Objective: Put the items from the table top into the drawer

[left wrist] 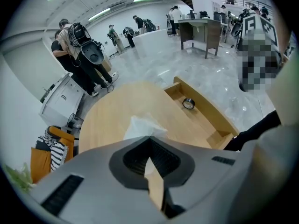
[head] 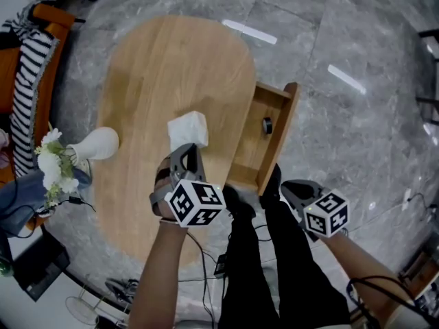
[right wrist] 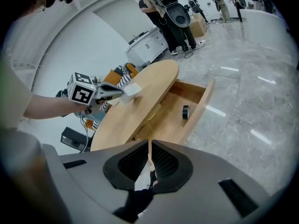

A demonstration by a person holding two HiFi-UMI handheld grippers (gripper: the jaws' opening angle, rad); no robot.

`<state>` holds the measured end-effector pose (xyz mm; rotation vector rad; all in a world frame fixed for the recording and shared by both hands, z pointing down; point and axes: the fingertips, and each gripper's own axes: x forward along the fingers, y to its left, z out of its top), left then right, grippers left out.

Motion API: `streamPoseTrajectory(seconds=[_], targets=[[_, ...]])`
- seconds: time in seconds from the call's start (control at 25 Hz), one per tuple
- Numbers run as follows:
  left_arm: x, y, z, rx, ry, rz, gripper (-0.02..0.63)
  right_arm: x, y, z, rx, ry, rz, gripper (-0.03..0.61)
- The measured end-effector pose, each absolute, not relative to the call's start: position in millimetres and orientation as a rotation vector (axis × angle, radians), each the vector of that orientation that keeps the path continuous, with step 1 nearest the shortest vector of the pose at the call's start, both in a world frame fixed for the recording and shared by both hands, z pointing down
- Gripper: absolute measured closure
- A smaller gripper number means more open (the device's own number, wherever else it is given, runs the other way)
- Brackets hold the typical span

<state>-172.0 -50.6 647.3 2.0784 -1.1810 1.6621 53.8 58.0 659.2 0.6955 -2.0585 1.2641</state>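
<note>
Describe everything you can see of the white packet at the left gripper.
The white packet is squarish, soft and crumpled, like tissue or thin plastic; which one is unclear. The left gripper is shut on its near edge and holds it over the wooden table, left of the open drawer. Whether it touches the table is unclear.

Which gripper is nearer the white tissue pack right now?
Left. The left gripper is shut on the white tissue pack above the table; the right gripper sits apart, over the floor by the front of the open drawer.
</note>
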Motion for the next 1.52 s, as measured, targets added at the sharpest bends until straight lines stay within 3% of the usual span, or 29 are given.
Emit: streamPoseTrajectory(seconds=[1.52], targets=[[-41.3,4.2,618.8,2.314,-0.909,1.606,0.614,113.1,81.8,650.0,0.853,-2.042,1.291,0.532]])
